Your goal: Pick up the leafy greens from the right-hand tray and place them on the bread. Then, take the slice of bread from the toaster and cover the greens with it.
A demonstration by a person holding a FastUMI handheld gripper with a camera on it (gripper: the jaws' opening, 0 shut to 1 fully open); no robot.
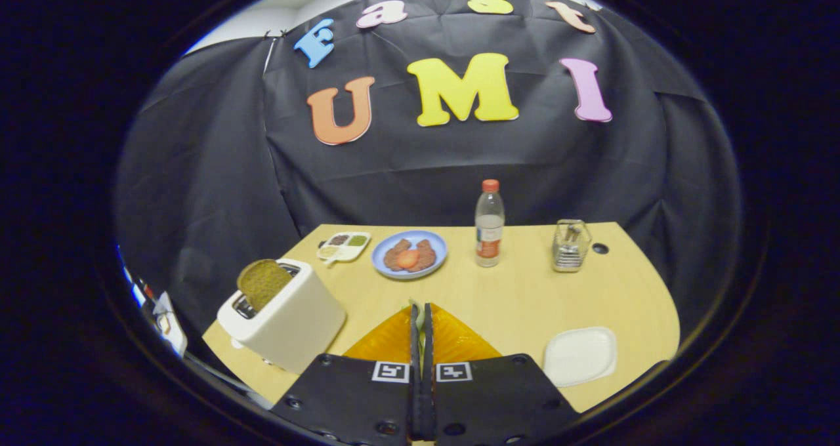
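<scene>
The gripper (420, 315) has its 2 fingers pressed almost together, and a thin sliver of pale green shows at their tips, likely the leafy greens (413, 304) pinched between them, though this is too small to be sure. Just to the right of the fingers sits a white square tray (580, 355), nothing on it. To the left stands a white toaster (282, 315) with 1 slice of bread (262, 282) sticking up from its slot. Beyond the fingers rests a blue plate (409, 254) holding brown bread with a red slice on top, flanked by a small divided dish (344, 246) and a water bottle (489, 224); a glass holder (570, 245) stands further right. To carry well, move straight ahead across the open wooden table (525, 295) and lower gently over the plate, staying left of the bottle.
</scene>
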